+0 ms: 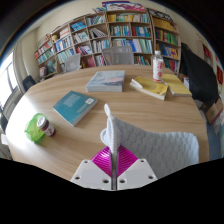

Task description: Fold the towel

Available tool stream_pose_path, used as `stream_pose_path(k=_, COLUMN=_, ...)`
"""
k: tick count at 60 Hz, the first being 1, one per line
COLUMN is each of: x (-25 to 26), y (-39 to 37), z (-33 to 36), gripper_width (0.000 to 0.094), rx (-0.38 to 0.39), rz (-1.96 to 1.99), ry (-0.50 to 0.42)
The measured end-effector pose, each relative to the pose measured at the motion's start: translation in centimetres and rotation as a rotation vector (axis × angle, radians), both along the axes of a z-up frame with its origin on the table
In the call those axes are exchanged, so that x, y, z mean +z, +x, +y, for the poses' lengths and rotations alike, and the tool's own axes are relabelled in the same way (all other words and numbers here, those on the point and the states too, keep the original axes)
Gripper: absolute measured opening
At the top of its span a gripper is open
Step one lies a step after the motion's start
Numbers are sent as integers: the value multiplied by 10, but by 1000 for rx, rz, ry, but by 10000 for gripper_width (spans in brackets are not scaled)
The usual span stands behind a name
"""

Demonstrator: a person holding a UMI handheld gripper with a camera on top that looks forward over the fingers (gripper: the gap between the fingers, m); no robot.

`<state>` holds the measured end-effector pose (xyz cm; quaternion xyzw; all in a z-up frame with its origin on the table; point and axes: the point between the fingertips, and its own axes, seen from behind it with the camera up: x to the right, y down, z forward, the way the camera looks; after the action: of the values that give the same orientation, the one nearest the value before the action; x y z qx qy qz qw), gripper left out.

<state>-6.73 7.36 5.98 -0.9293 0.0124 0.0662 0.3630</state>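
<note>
— What is the gripper (113, 163) doing?

— Its two fingers are sitting close together, the magenta pads (103, 157) nearly meeting, and they are pinching a fold of the white towel (150, 143). The cloth is rising in a peak just above the fingertips and spreading away to the right of them.

— Where is the towel lying?

— It is resting at the near edge of the round wooden table (100, 115), right ahead of the fingers.

— What else is sitting on the table?

— A teal book (74, 106) is lying toward the left side, with a green object (37, 128) at the left edge; it is too small to name, perhaps a packet. A grey book (105, 81) is lying near the middle, a yellow book (152, 88) toward the far right, and a white bottle (158, 66) is standing at the far edge. Bookshelves (105, 38) are lining the wall beyond.
</note>
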Motion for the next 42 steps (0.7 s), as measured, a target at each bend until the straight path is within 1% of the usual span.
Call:
stream_pose_path(k=7, x=56, y=47, z=-8, gripper_width=42, rx=-28, rz=18, ry=65)
stream_pose_path(k=12, x=78, y=108, z=-18, gripper_width=44, rx=-104, rz=-12, ry=79)
stream_pose_path(k=14, x=75, y=131, z=-22, gripper_width=48, rx=-127, rz=-18, ry=73)
stream_pose_path(k=18, x=62, y=170, z=-29, gripper_width=52, rx=-138, rz=-40, ry=52)
stream_pose_path(k=24, x=19, y=225, z=-47, gripper_width=53, rx=-179, rz=-90, ry=-45)
stream_pose_path(k=31, x=-37, y=253, z=-66, gripper_width=53, rx=-183, rz=-108, ry=-147)
stream_pose_path(k=34, x=-51, y=251, z=-61, gripper_width=58, rx=-197, rz=-102, ry=-153)
stream_pose_path(k=38, x=-55, y=259, z=-65, gripper_width=75, rx=-193, rz=-110, ry=-129)
stream_pose_path(k=40, x=-51, y=258, z=-63, gripper_width=99, rx=-195, rz=-120, ry=-131)
stream_pose_path(k=42, x=-51, y=259, z=-64, gripper_width=160, rx=-199, rz=-128, ry=-134)
